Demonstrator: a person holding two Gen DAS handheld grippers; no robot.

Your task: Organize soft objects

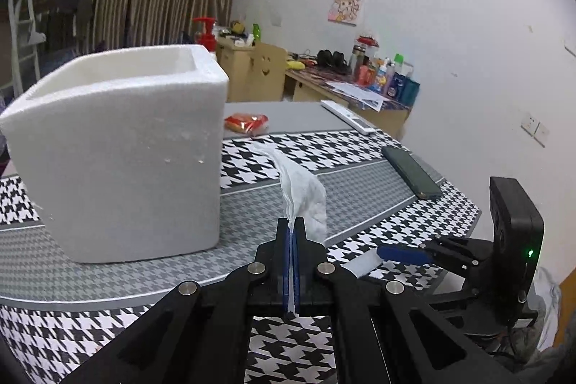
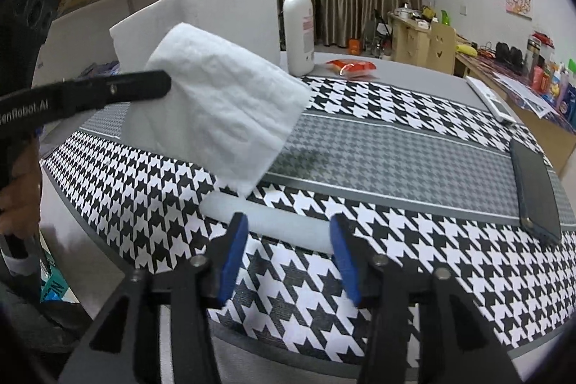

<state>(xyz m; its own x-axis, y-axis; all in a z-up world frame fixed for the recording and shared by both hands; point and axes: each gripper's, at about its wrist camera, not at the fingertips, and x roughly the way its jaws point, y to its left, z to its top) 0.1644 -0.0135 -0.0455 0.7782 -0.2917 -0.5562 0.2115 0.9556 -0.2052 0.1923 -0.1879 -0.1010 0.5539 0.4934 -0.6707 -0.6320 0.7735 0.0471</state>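
Observation:
My left gripper (image 1: pixel 291 225) is shut on a white tissue (image 1: pixel 306 193), which sticks up from its blue pads, lifted off the table. In the right wrist view the same tissue (image 2: pixel 219 107) hangs as a folded square from the left gripper (image 2: pixel 163 85). A white foam box (image 1: pixel 118 150), open at the top, stands on the table just left of the tissue. My right gripper (image 2: pixel 288 225) is open, low over the table's near edge. A flat white foam strip (image 2: pixel 266 222) lies on the cloth at its fingertips, and the pads do not press on it.
The table carries a houndstooth cloth (image 2: pixel 396 168). A pump bottle (image 2: pixel 298 31) and a red packet (image 2: pixel 352 67) sit at the far side, a remote (image 2: pixel 489 99) and a dark phone (image 2: pixel 536 193) at the right. A cluttered desk (image 1: pixel 360 85) stands behind.

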